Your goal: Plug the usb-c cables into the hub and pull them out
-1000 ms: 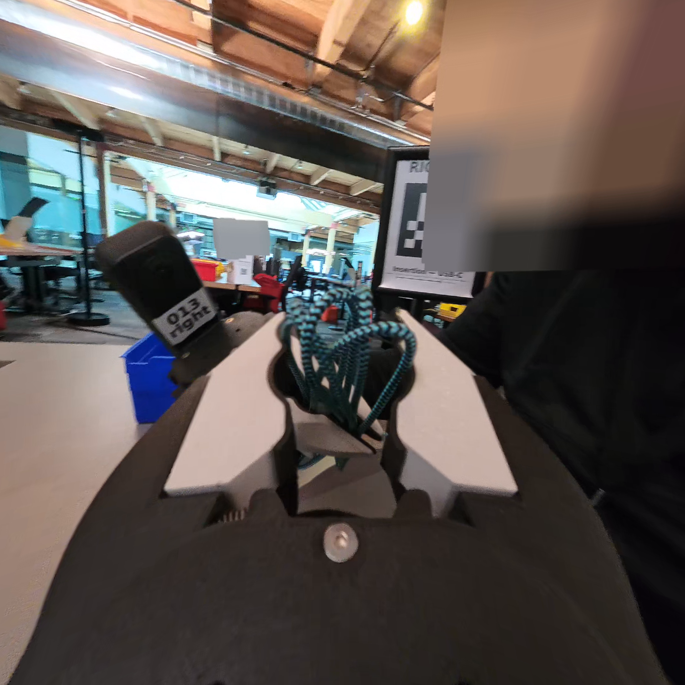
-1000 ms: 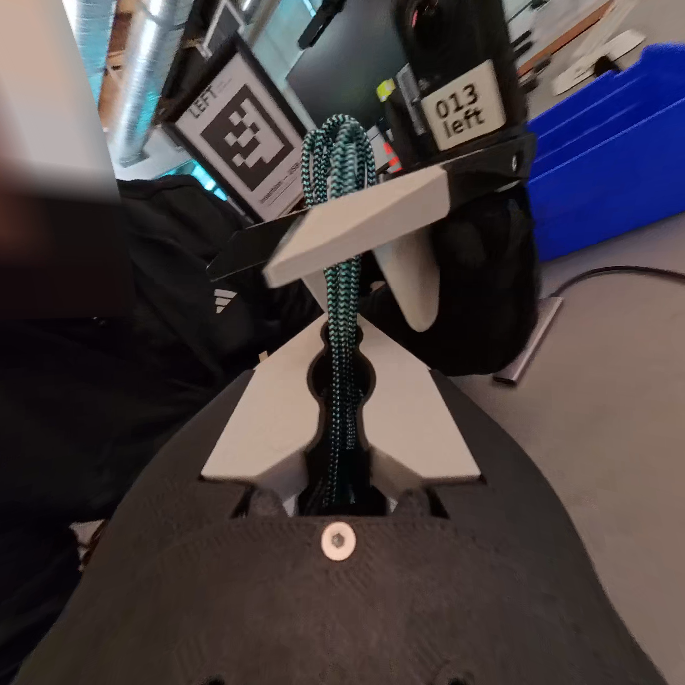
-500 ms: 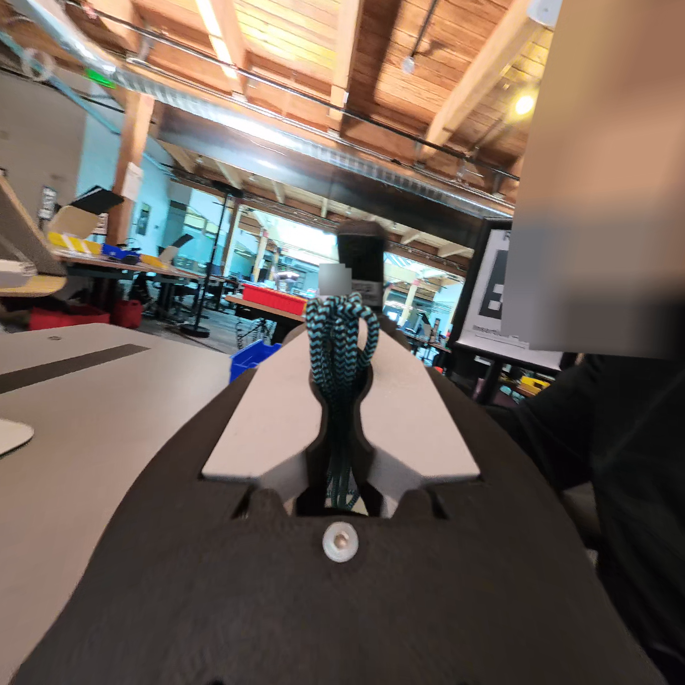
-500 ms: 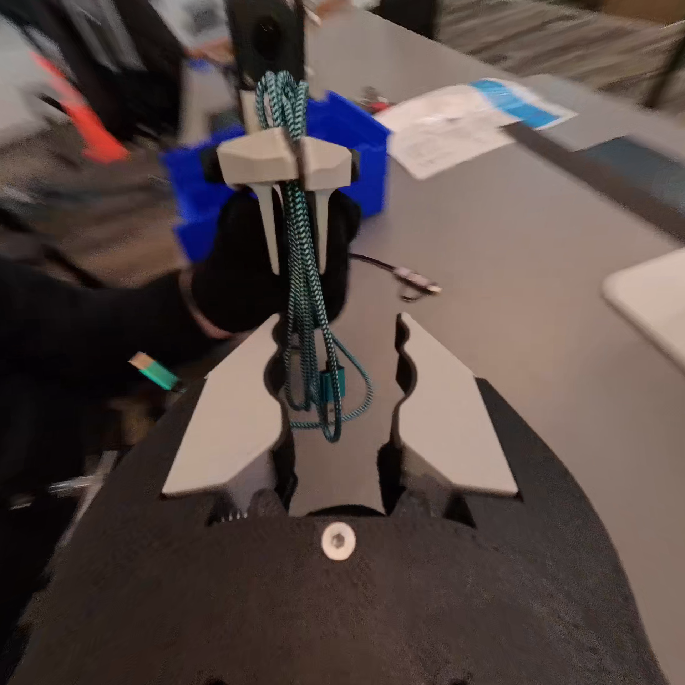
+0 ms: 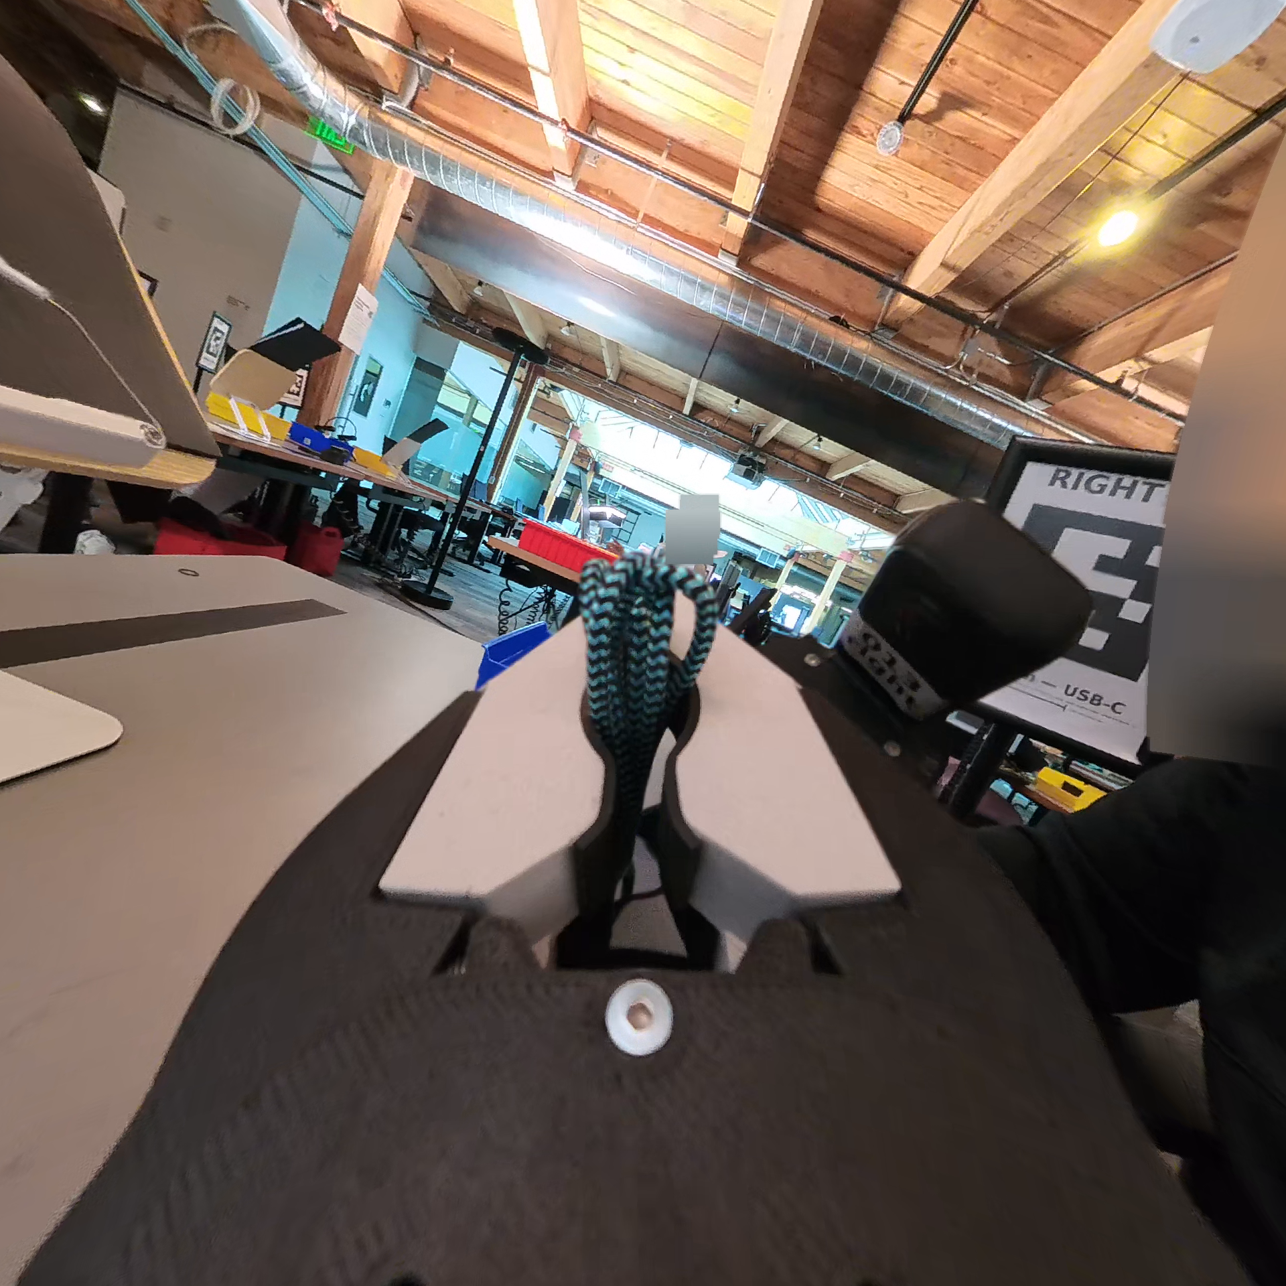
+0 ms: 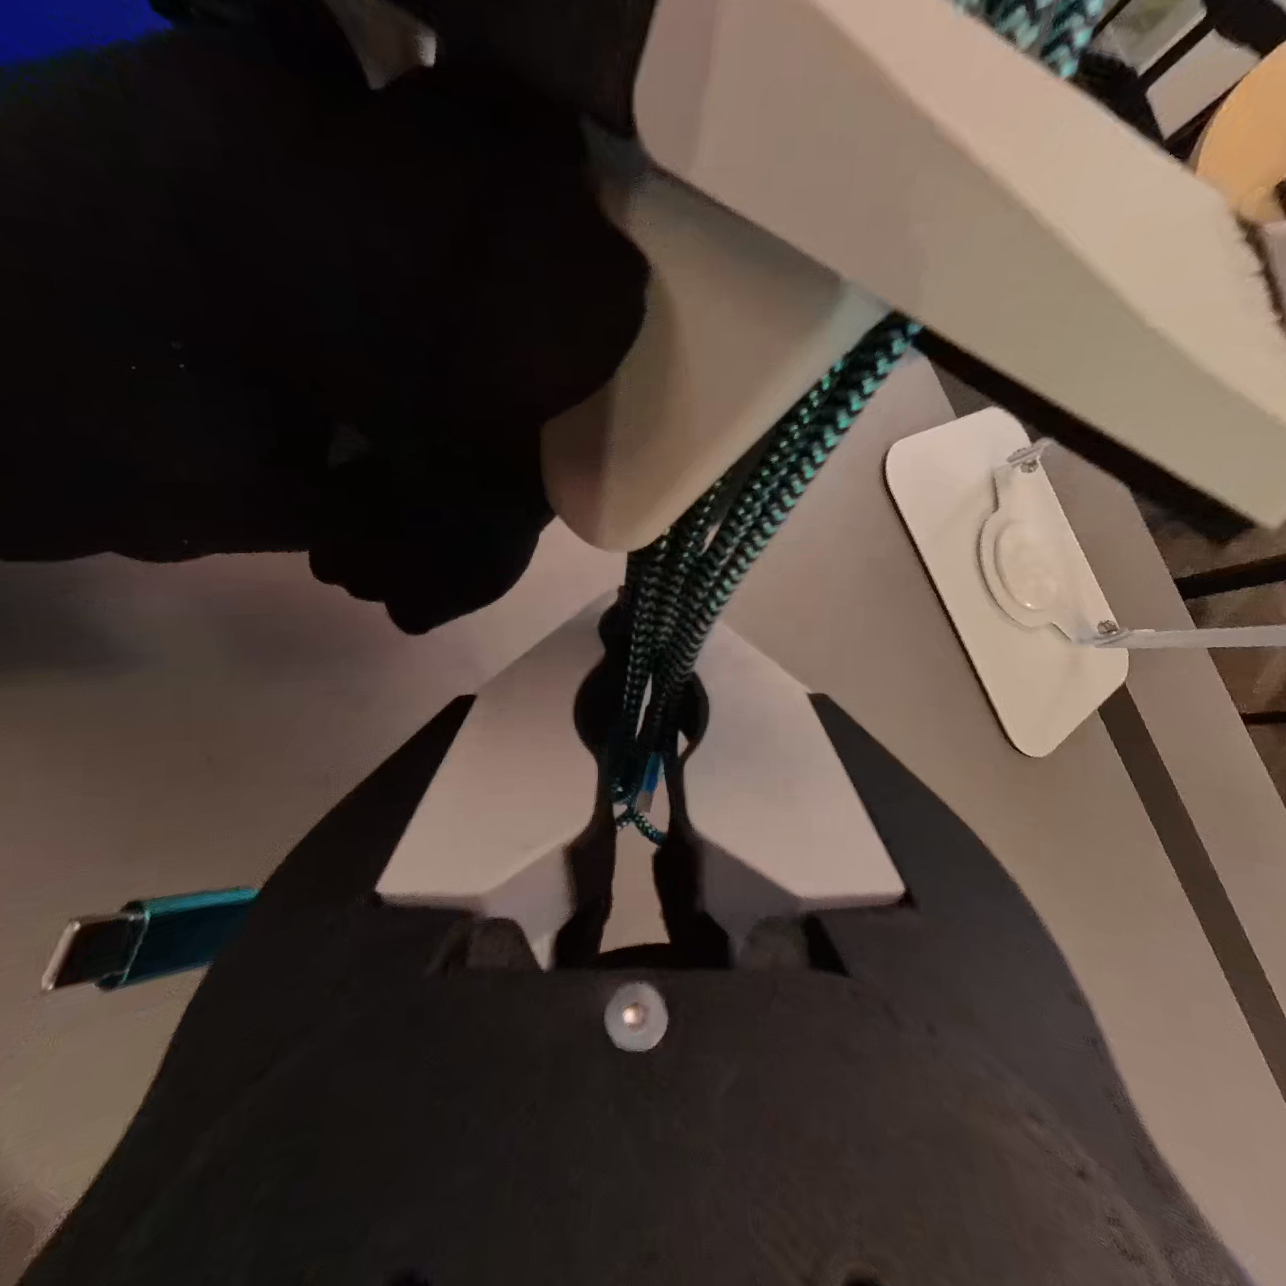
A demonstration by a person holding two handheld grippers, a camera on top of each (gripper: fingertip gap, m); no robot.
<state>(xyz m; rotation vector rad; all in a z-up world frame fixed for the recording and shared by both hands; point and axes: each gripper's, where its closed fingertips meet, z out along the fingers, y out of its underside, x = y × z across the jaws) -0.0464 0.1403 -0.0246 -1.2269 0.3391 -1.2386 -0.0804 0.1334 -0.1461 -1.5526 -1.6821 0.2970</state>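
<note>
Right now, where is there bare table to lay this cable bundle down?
Bare grey table lies left of the left gripper, between the dark strip and the white plate. In the right wrist view, tabletop is free left of the right gripper, above the teal plug. Between the grippers it is crowded: both clamp the cable bundle.

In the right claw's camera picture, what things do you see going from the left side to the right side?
Teal plug → braided cable bundle pinched in the right claw → white plate on the table.
</note>
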